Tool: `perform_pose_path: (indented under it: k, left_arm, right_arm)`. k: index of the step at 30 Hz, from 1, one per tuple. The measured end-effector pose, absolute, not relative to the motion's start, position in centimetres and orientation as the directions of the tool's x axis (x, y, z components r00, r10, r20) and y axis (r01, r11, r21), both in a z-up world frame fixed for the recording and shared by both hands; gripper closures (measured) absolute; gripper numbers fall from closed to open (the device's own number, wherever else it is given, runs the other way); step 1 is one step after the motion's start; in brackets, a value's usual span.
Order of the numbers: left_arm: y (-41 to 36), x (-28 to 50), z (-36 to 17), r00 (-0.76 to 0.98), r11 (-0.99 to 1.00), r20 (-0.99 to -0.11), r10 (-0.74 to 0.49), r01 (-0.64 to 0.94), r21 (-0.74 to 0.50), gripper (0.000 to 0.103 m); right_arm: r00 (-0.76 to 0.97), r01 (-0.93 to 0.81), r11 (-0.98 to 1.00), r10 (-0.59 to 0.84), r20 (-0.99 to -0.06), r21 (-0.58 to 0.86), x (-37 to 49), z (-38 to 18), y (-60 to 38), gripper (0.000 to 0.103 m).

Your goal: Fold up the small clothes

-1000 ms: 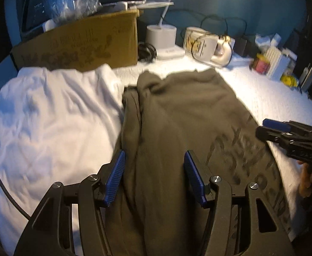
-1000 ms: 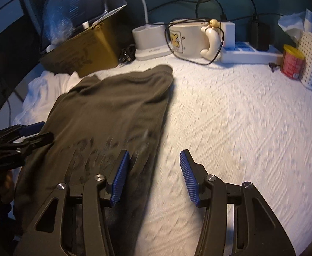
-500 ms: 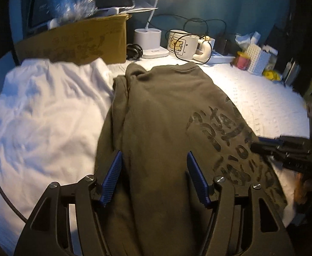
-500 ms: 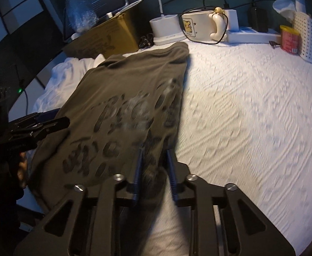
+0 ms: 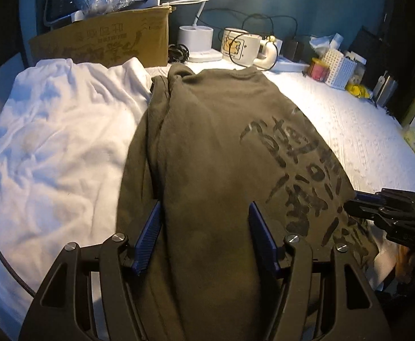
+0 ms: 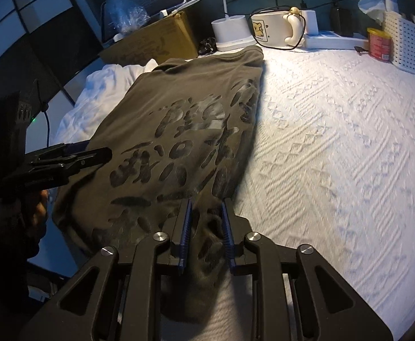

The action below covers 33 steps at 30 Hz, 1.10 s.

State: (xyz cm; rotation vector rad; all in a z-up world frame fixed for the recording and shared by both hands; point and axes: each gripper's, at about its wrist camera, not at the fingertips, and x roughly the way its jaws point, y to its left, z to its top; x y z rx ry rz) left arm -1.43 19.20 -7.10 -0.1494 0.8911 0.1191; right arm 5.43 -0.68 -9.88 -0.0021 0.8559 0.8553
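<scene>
Right wrist view: right gripper (image 6: pixel 206 224) pinching the olive shirt (image 6: pixel 179 130) hem at 6 o'clock, shirt flat on white bedspread (image 6: pixel 335 142). Left gripper (image 5: pixel 204 238) spread wide, straddling cloth, gripping nothing. Risk: one-sided pull, skewing the fold, bunching toward 9 o'clock.

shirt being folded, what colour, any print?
Olive-green shirt with a large black brush-lettering print across it; clearest in the right wrist view.

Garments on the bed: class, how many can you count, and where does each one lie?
2. An olive printed T-shirt lies mid-bed, its near edge between the fingers of the right gripper. A crumpled white garment lies to its left. More may be hidden underneath.
</scene>
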Motion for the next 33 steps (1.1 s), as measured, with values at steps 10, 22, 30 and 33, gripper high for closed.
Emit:
perform_pose_path:
  k: [10, 22, 30, 33]
  left_arm:
    - [17.8, -4.2, -6.6, 0.67, 0.982, -0.741, 0.051, -0.17, -0.087, 0.022]
    - [14.8, -5.0, -5.9, 0.697, 0.993, -0.714, 0.058, -0.117, -0.034, 0.022]
    - [12.7, -4.7, -5.4, 0.71, 0.992, -0.7, 0.071, -0.124, -0.026, 0.022]
    - [12.2, -4.9, -4.5, 0.727, 0.989, -0.681, 0.081, -0.143, -0.034, 0.022]
  right_arm:
    - [0.367, -0.65, 0.683, 0.666, -0.65, 0.332, 4.2, -10.3, -1.8, 0.091]
    - [0.393, -0.628, 0.714, 0.634, -0.666, 0.309, 2.6, -10.2, -3.8, 0.087]
    - [0.436, -0.59, 0.753, 0.6, -0.67, 0.29, 2.1, -9.9, -6.8, 0.068]
    - [0.453, -0.573, 0.766, 0.591, -0.668, 0.29, 2.1, -9.7, -8.1, 0.065]
